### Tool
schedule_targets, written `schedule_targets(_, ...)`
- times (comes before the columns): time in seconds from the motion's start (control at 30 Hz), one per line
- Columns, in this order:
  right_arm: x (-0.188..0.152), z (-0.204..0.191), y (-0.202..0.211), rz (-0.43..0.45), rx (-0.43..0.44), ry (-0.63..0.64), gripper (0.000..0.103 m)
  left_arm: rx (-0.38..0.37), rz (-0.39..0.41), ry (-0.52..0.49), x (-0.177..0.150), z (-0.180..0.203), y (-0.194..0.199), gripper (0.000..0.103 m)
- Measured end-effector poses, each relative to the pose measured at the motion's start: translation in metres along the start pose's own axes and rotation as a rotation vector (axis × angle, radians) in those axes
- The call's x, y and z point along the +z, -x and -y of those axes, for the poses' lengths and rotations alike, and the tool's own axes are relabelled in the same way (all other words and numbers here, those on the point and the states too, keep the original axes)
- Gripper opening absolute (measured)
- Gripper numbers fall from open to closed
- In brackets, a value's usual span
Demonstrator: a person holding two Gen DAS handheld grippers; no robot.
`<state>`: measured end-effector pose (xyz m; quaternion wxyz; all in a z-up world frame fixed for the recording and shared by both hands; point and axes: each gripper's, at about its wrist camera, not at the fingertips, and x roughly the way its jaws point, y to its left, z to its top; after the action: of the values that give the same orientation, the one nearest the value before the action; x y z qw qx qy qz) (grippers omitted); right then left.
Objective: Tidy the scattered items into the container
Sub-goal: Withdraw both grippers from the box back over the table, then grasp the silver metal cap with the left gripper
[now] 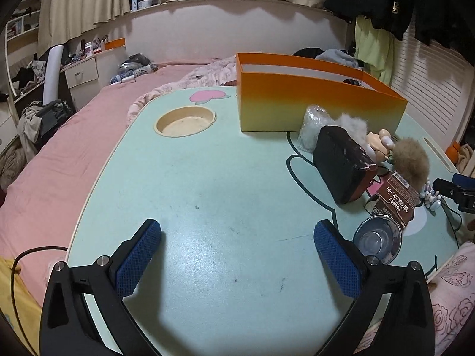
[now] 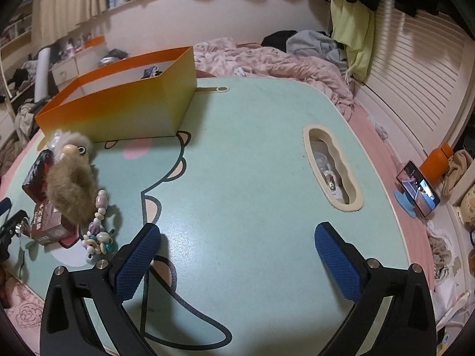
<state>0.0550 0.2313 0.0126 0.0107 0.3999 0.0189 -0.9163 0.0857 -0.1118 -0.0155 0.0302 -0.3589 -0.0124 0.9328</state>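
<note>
An orange-and-yellow box (image 1: 311, 101) stands at the back of the mint-green table (image 1: 207, 192); it also shows in the right wrist view (image 2: 118, 103). Scattered items lie in front of it: a dark pouch (image 1: 341, 163), a plastic-wrapped bundle (image 1: 311, 127), a furry doll (image 1: 409, 154), a brown carton (image 1: 394, 198), a bead string (image 1: 430, 198) and a small steel bowl (image 1: 377, 240). The right wrist view shows the doll (image 2: 71, 184), carton (image 2: 47, 222) and beads (image 2: 98, 231) at left. My left gripper (image 1: 237, 258) is open and empty above bare table. My right gripper (image 2: 237, 258) is open and empty.
The table has a round cup recess (image 1: 185, 121) at back left and an oblong slot (image 2: 332, 166) holding small things at right. It stands on a pink bed (image 1: 59, 163). A phone on a stand (image 2: 418, 192) and an orange bottle (image 2: 439, 160) sit to the right.
</note>
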Motion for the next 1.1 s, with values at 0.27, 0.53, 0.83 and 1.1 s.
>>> schedule_targets(0.27,0.000,0.000,-0.001,0.000,-0.004,0.002,0.103,0.002,0.010,0.003,0.000,0.000,0.001,0.103)
schedule_targets(0.53,-0.001,0.001,-0.001,0.006,0.007,0.003,0.103,-0.042,0.017,-0.020,-0.002,0.004,0.005,0.103)
schedule_targets(0.83,0.000,0.000,-0.001,0.005,0.008,0.002,0.103,-0.106,0.153,-0.067,0.001,0.004,0.047,0.103)
schedule_targets(1.1,0.000,0.000,-0.001,0.005,0.009,0.002,0.103,-0.191,0.126,-0.280,-0.006,0.055,0.058,0.086)
